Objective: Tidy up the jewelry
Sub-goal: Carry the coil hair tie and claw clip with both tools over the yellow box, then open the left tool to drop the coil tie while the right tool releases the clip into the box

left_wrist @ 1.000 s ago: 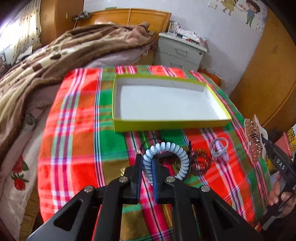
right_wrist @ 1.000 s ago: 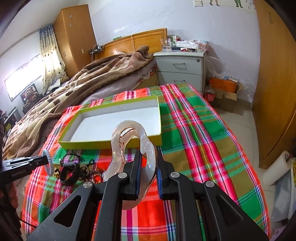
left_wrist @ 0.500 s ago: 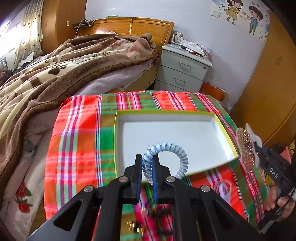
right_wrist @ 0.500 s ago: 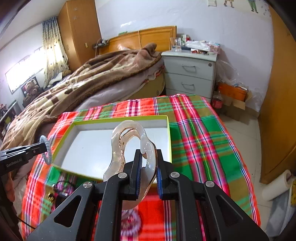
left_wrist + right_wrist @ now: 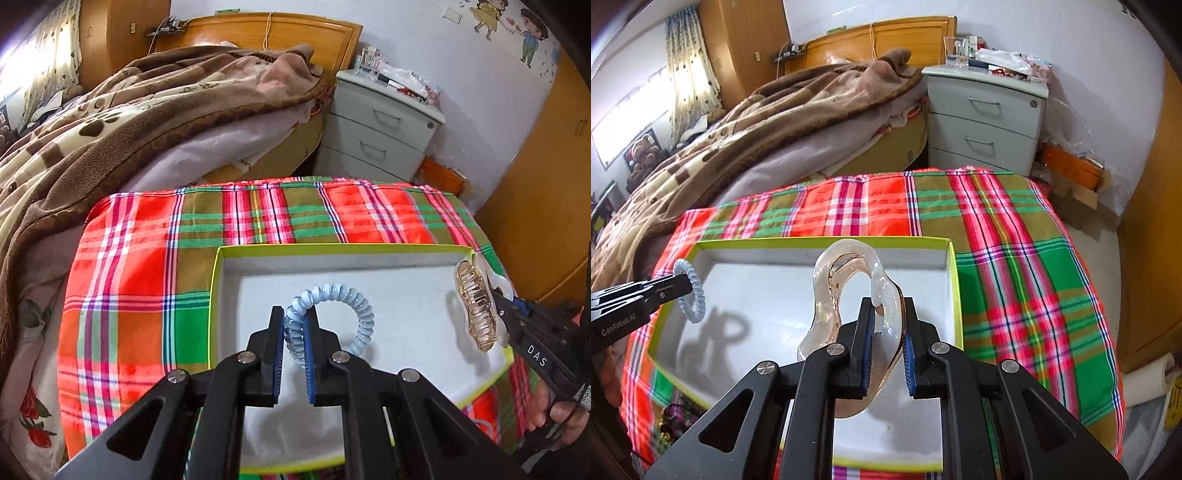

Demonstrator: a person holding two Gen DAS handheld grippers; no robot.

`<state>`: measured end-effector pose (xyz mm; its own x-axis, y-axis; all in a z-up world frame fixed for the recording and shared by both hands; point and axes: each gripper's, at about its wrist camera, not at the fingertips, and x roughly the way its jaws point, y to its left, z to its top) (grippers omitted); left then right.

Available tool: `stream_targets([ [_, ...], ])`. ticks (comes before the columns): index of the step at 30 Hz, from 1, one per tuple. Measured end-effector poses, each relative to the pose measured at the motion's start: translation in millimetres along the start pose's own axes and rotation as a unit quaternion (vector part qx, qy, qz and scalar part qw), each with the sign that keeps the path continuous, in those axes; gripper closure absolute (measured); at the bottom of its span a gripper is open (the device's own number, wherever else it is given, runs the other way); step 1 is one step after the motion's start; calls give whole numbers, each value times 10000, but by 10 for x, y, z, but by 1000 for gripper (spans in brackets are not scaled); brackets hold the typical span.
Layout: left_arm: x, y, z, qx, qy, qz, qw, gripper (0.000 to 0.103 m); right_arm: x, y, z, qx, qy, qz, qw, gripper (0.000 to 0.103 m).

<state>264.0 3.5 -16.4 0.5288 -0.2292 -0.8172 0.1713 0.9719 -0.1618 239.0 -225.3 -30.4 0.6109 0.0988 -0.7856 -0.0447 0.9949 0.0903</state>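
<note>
My left gripper (image 5: 294, 323) is shut on a light blue spiral hair tie (image 5: 343, 297) and holds it above the white floor of a shallow box with a yellow-green rim (image 5: 216, 295). My right gripper (image 5: 886, 317) is shut on a clear pinkish claw hair clip (image 5: 846, 288), held over the right part of the same box (image 5: 955, 291). The clip (image 5: 476, 306) also shows at the right in the left wrist view, and the hair tie (image 5: 690, 291) shows at the left in the right wrist view.
The box lies on a red and green plaid cloth (image 5: 147, 251). More dark jewelry (image 5: 670, 417) lies on the cloth in front of the box. A bed with a brown blanket (image 5: 110, 122) and a grey nightstand (image 5: 380, 136) stand behind.
Both grippers have lifted off the cloth and moved forward over the box, each carrying its item. The jewelry pile is now below and behind them.
</note>
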Motion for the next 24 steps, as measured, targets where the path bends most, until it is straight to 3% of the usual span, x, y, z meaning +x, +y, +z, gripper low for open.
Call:
stream_targets([
  [9,247,33,51,33,223,160,9996,93,177,-7,53,-154,137,-322,9993,89],
  [24,386,39,51,41,386,302,9988,91,271,19,86,-265,166,-496,9983,88],
])
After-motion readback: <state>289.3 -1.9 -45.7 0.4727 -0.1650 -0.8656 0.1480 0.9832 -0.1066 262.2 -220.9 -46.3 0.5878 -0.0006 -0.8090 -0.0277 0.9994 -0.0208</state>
